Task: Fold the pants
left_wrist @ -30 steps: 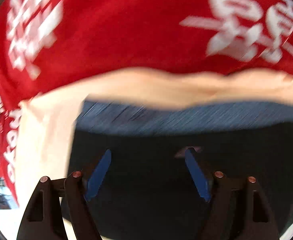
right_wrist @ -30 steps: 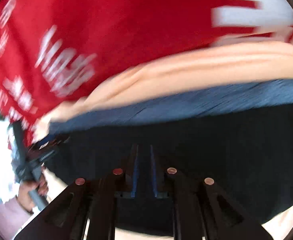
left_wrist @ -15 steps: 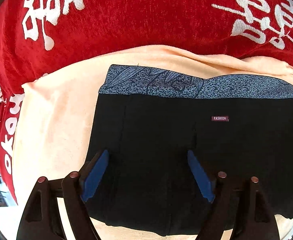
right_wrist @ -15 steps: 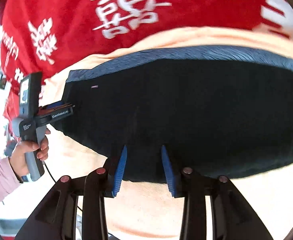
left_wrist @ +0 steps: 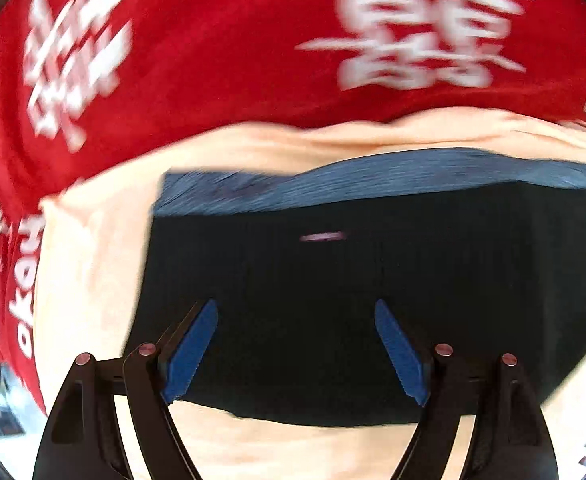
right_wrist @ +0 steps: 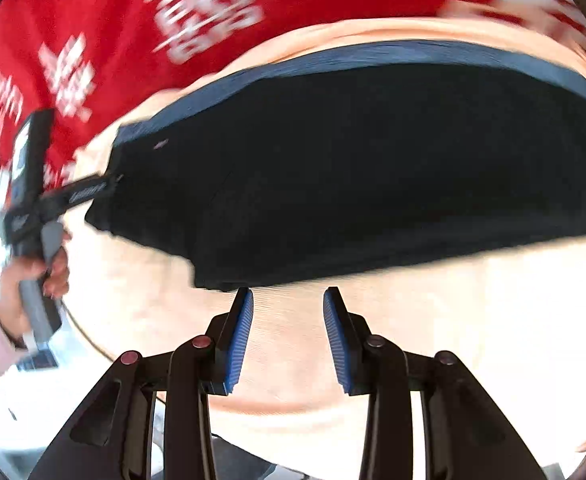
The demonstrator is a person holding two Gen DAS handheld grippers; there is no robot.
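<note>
Red cloth with white lettering fills the far side, the peach sheet lies over it, and on that sheet sit your pants — a flat, dark, folded block with the blue patterned waistband along its far edge. Your left gripper hovers over the near half of that block, fingers spread wide, nothing between them. Your right gripper hangs just off the near hem over bare sheet, fingers parted and empty. Your left hand shows at the edge of the right view, on its handle. Looks to me like the fold is down and you're lining up the next one, so take the hem squarely. Pinch every layer at the edge rather than the top one alone, match both corners — then carry them evenly toward the waistband so the block stays square.
</note>
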